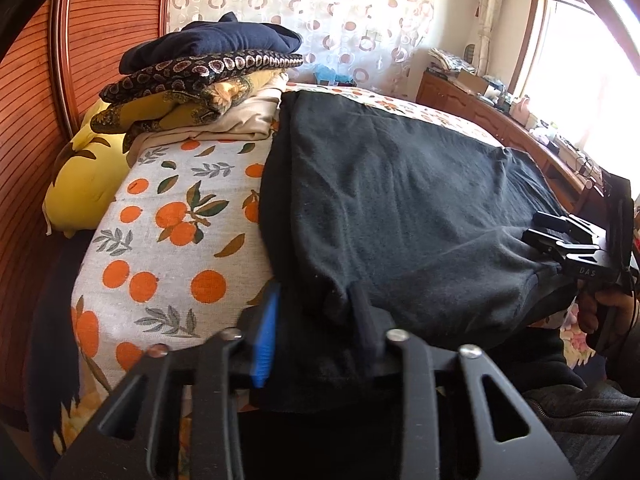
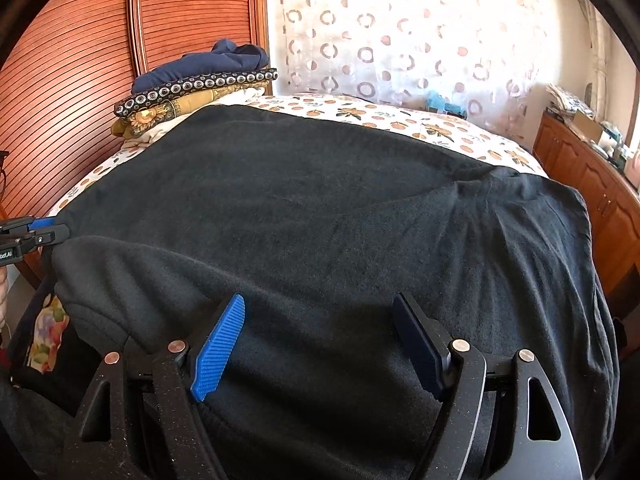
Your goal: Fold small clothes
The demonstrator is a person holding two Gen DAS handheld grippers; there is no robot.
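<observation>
A black garment [image 1: 400, 208] lies spread over the bed; it fills the right wrist view [image 2: 320, 220]. My left gripper [image 1: 316, 316] has its jaws partly closed with the garment's near left edge between the blue pad [image 1: 266, 340] and the dark finger. It shows at the far left of the right wrist view [image 2: 56, 230], pinching the cloth's corner. My right gripper [image 2: 320, 332] is open, fingers wide apart, resting over the garment's near edge; nothing is pinched. It appears at the right of the left wrist view [image 1: 544, 236].
The bed sheet [image 1: 168, 232] has an orange-fruit print. A stack of folded clothes [image 1: 208, 76] and a yellow pillow [image 1: 84, 184] sit at the headboard side. A wooden cabinet [image 1: 480, 108] with clutter runs along the window. A patterned curtain [image 2: 400, 40] hangs behind the bed.
</observation>
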